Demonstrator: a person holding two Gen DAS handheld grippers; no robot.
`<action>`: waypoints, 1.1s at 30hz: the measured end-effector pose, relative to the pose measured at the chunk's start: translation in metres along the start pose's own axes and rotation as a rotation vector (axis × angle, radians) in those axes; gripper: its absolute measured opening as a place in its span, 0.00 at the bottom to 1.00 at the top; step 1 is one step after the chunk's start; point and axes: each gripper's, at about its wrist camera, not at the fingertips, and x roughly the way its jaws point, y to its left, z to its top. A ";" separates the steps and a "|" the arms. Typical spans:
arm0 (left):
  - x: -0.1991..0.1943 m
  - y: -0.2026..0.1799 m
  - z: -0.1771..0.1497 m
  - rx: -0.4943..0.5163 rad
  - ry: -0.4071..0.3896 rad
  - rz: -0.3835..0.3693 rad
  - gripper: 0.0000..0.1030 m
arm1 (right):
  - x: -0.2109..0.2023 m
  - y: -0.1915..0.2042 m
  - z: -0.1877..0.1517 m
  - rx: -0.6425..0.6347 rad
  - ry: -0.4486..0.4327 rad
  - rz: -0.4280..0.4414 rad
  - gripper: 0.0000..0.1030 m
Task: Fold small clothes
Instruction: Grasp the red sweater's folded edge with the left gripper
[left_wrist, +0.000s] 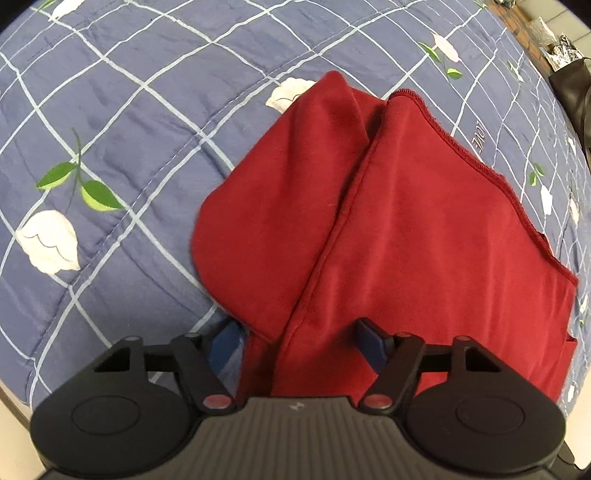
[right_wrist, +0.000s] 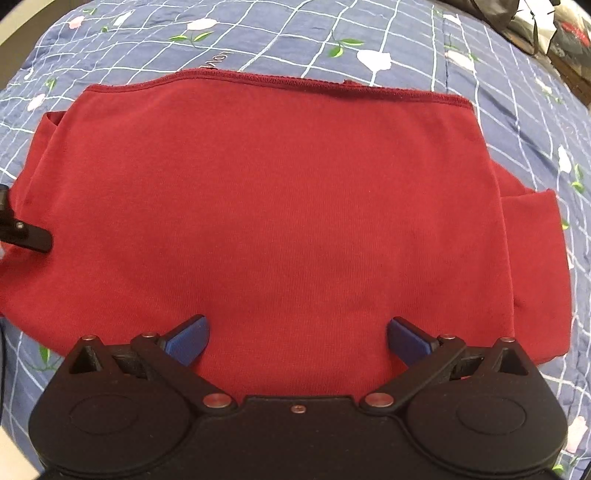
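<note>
Your left gripper (left_wrist: 299, 339) has its two blue fingers (left_wrist: 373, 341) spread wide, one on each side of a bunched-up edge of the red cloth (left_wrist: 399, 229). You can see the cloth running between them, but the fingers are not squeezing it. One finger sits low beside the cloth, partly hidden by it, and the other rests on top of the red fabric.

Your right gripper (right_wrist: 298, 341) is wide open too. Its blue fingers (right_wrist: 190, 338) hover just over the near edge of the red cloth (right_wrist: 280, 206), and nothing is held between them.

You can see the cloth lying on the blue blanket (left_wrist: 110, 110) with white lines, white flowers and green leaves. From your right camera it looks mostly flat and spread out, with a stitched hem (right_wrist: 295, 79) along the far side. Small flaps stick out at both ends. From your left camera you see one end of it, where the cloth is folded over itself and has a long crease down the middle.

At the left edge of your right camera, a black piece of your other tool (right_wrist: 26, 232) touches the cloth
</note>
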 end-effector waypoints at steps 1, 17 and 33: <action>0.001 -0.002 -0.001 -0.005 -0.005 0.004 0.70 | 0.000 -0.002 -0.001 -0.004 0.000 0.008 1.00; -0.035 -0.027 -0.016 0.002 -0.111 0.027 0.12 | -0.008 -0.013 -0.001 -0.091 0.101 0.061 1.00; -0.098 -0.240 -0.088 0.632 -0.340 0.056 0.11 | -0.074 -0.149 -0.095 0.150 0.076 -0.034 0.99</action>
